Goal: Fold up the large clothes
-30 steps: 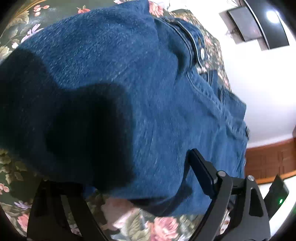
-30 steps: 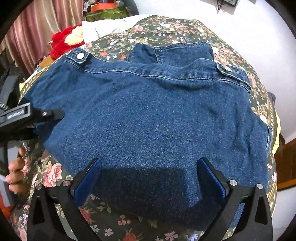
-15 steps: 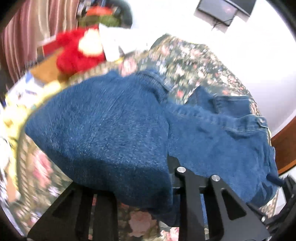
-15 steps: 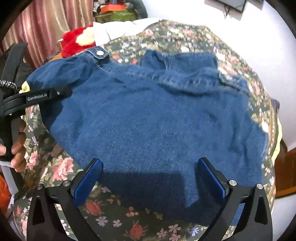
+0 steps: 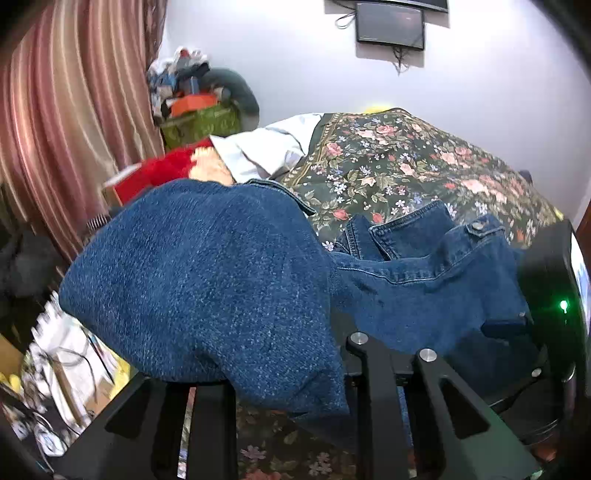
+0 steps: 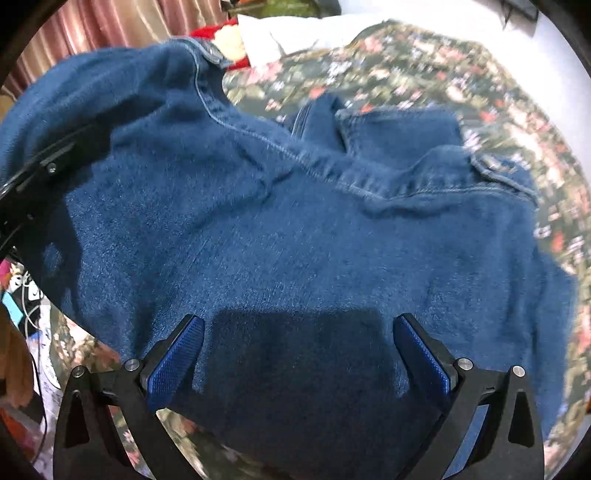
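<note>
A blue denim jacket (image 6: pixel 314 236) lies back up on a floral bedspread (image 5: pixel 406 166), its collar at the far side. My left gripper (image 5: pixel 288 369) is shut on the jacket's left edge (image 5: pixel 207 280) and holds it lifted off the bed; cloth drapes over its fingers and hides the tips. It shows as a black frame at the left of the right wrist view (image 6: pixel 33 177). My right gripper (image 6: pixel 299 354) is open, its blue pads (image 6: pixel 177 358) wide apart just above the jacket's near hem, holding nothing.
A red plush toy (image 5: pixel 162 173) and a white pillow (image 5: pixel 266 147) lie at the bed's head. A striped curtain (image 5: pixel 66 110) hangs at the left, a wall screen (image 5: pixel 389 24) at the back. Clutter and cables (image 5: pixel 55 387) sit beside the bed at the left.
My left gripper has closed on the jacket's left edge and raised it off the bed, folding it toward the middle. My right gripper has stayed open, moving slightly closer over the hem.
</note>
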The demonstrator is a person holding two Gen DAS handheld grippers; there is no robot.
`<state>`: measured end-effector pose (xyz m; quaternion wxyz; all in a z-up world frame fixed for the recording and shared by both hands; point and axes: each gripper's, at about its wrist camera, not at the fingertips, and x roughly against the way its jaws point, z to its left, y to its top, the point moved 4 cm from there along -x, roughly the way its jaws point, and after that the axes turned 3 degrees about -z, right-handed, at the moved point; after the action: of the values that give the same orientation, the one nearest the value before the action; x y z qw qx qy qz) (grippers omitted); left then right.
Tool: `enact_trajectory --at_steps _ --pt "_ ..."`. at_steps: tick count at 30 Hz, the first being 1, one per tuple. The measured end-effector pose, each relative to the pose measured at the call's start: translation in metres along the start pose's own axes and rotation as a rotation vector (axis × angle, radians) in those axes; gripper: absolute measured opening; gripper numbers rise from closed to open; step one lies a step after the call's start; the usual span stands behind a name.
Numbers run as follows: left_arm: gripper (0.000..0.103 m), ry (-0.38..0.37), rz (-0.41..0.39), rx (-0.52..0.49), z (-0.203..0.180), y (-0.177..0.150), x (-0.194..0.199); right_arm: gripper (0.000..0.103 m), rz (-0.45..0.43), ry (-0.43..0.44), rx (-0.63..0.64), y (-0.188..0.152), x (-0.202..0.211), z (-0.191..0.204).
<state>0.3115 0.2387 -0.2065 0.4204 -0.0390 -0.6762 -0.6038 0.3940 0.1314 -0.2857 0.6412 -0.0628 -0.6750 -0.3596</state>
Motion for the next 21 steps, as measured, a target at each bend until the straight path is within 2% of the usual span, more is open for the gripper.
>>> enact_trajectory --at_steps 4,8,12,16,19,21 --pt "0.022 -0.006 -0.059 -0.069 -0.018 0.012 0.01 0.102 0.014 0.036 -0.008 0.002 0.01 -0.008" --pt "0.022 -0.034 -0.117 -0.146 -0.051 0.03 0.022 0.102 -0.087 0.009 -0.125 -0.009 0.062 -0.052" --pt "0.022 -0.107 -0.166 -0.23 -0.1 0.044 0.038 0.102 -0.19 -0.079 -0.265 -0.048 0.13 -0.114" --pt "0.022 -0.209 -0.209 -0.339 -0.16 0.04 0.058 0.102 -0.191 -0.219 -0.359 -0.097 0.177 -0.167" --pt "0.022 -0.279 -0.183 -0.446 -0.205 0.02 0.062 0.102 -0.191 -0.27 -0.423 -0.131 0.2 -0.191" --pt "0.022 -0.316 -0.11 -0.504 -0.226 0.002 0.054 0.102 -0.205 -0.27 -0.465 -0.146 0.211 -0.198"
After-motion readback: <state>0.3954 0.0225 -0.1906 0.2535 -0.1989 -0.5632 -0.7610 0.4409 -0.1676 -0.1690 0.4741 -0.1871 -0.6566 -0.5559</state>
